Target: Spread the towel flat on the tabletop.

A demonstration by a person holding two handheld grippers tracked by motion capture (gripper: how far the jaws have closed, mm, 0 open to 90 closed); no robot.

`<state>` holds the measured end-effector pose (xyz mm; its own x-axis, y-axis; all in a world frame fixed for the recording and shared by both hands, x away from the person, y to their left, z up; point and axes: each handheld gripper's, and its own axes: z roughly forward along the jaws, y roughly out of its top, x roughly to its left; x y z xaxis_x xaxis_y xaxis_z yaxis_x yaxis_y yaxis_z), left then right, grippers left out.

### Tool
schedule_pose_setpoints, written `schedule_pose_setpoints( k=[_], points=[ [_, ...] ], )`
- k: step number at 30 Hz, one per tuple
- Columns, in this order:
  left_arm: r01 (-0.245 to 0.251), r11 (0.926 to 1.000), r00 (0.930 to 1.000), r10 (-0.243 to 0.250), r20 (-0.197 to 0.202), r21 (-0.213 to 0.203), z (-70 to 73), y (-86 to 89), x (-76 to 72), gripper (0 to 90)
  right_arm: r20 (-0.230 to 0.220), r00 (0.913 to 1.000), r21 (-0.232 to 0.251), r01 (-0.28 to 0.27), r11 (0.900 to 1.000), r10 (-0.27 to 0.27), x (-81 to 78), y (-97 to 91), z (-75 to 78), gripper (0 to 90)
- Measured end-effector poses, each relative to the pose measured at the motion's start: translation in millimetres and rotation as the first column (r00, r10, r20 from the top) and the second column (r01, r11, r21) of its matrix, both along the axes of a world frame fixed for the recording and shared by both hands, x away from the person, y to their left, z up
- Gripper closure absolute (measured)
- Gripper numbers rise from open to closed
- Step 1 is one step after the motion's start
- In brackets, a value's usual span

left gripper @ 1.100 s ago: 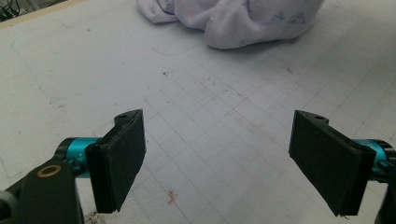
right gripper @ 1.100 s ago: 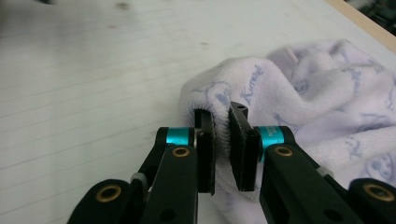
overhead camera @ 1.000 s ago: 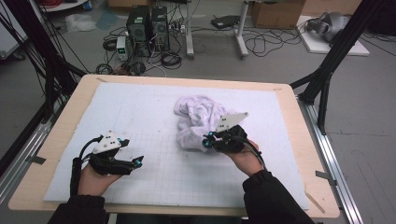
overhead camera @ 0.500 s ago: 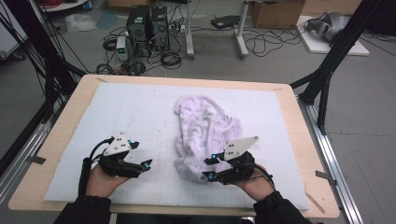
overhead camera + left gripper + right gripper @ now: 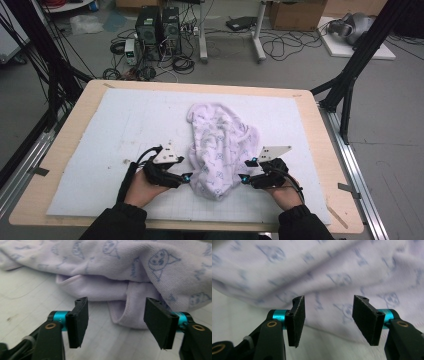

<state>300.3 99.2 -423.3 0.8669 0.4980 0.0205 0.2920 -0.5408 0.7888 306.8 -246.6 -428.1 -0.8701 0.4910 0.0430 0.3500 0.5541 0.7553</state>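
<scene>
A lilac garment (image 5: 220, 145) printed with blue faces lies rumpled on the white mat (image 5: 125, 125). My left gripper (image 5: 186, 173) sits at its near left edge. Its jaws have just been closing but stand open, with a folded hem (image 5: 120, 315) of the garment (image 5: 125, 262) just ahead between them, untouched by the pads. My right gripper (image 5: 247, 169) is at the garment's near right edge. Its jaws have just been opening and stand open, with the printed cloth (image 5: 332, 277) right in front of my right gripper (image 5: 328, 312).
The mat covers a wooden table (image 5: 330, 150) whose near edge is close under both hands. Bare mat spreads to the left of the garment. Beyond the table, computers (image 5: 157, 25) and cables lie on the floor; black frame legs (image 5: 350, 75) stand at the right.
The right gripper drew the garment toward the near edge, stretching it out, then let go and opened. The left gripper slid right up to the garment's edge and narrowed its jaws.
</scene>
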Motion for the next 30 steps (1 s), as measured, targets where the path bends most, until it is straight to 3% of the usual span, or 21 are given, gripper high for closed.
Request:
schedule_pose_setpoints(
  k=[4, 5, 6, 7, 9, 10, 12, 14, 18, 24, 30],
  points=[
    [0.066, 0.9973, 0.9975, -0.066, -0.027, 0.032, -7.4, -19.3, 5.4, 49.7, -0.038, 0.9990, -0.017, -0.023, 0.9996, 0.023, 3.5, 3.9, -9.8, 43.7],
    [0.081, 0.9957, 0.9965, -0.080, -0.026, 0.044, -8.8, -23.2, 5.9, 61.1, -0.032, 0.9985, -0.043, -0.046, 0.9980, 0.044, 3.9, 10.9, -13.1, 45.6],
    [0.080, 0.9949, 0.9965, -0.078, -0.030, 0.062, -10.5, -26.8, 6.2, 61.1, -0.032, 0.9985, -0.043, -0.046, 0.9980, 0.044, 3.9, 10.9, -13.1, 45.6],
    [0.094, 0.9928, 0.9949, -0.091, -0.042, 0.073, -12.3, -28.8, 7.4, 67.8, -0.029, 0.9983, -0.063, -0.053, 0.9966, 0.052, 3.9, 14.3, -14.8, 46.1],
    [0.116, 0.9903, 0.9920, -0.112, -0.059, 0.077, -13.9, -29.6, 7.3, 83.6, -0.034, 0.9985, -0.044, -0.045, 0.9980, 0.044, 5.4, 16.6, -16.0, 52.7],
    [0.115, 0.9904, 0.9918, -0.111, -0.064, 0.076, -12.8, -28.4, 7.0, 83.6, -0.034, 0.9985, -0.044, -0.045, 0.9980, 0.044, 5.4, 16.6, -16.0, 52.7],
    [0.105, 0.9910, 0.9928, -0.099, -0.067, 0.084, -8.7, -24.0, 4.8, 85.4, -0.041, 0.9971, -0.031, -0.065, 0.9974, 0.064, 6.3, 15.6, -15.7, 73.6],
    [0.095, 0.9922, 0.9943, -0.091, -0.056, 0.081, -4.1, -17.9, 0.6, 85.9, -0.058, 0.9936, -0.017, -0.098, 0.9950, 0.097, 7.0, 16.4, -16.0, 80.1],
    [0.051, 0.9985, 0.9982, -0.050, -0.033, 0.019, 5.4, 7.2, -14.4, 86.0, -0.044, 0.9934, -0.033, -0.108, 0.9936, 0.106, 3.7, 16.3, -11.7, 81.8],
    [0.007, 0.9997, 0.9999, -0.007, -0.015, -0.023, 14.8, 45.1, -43.9, 86.0, -0.024, 0.9910, 0.020, -0.131, 0.9912, 0.131, -8.8, 12.8, 2.2, 81.9],
    [-0.028, 0.9990, 0.9996, 0.028, 0.000, -0.035, 14.8, 68.6, -73.2, 86.0, -0.015, 0.9863, 0.018, -0.164, 0.9863, 0.164, -22.0, 16.3, 6.5, 82.4]
  ],
)
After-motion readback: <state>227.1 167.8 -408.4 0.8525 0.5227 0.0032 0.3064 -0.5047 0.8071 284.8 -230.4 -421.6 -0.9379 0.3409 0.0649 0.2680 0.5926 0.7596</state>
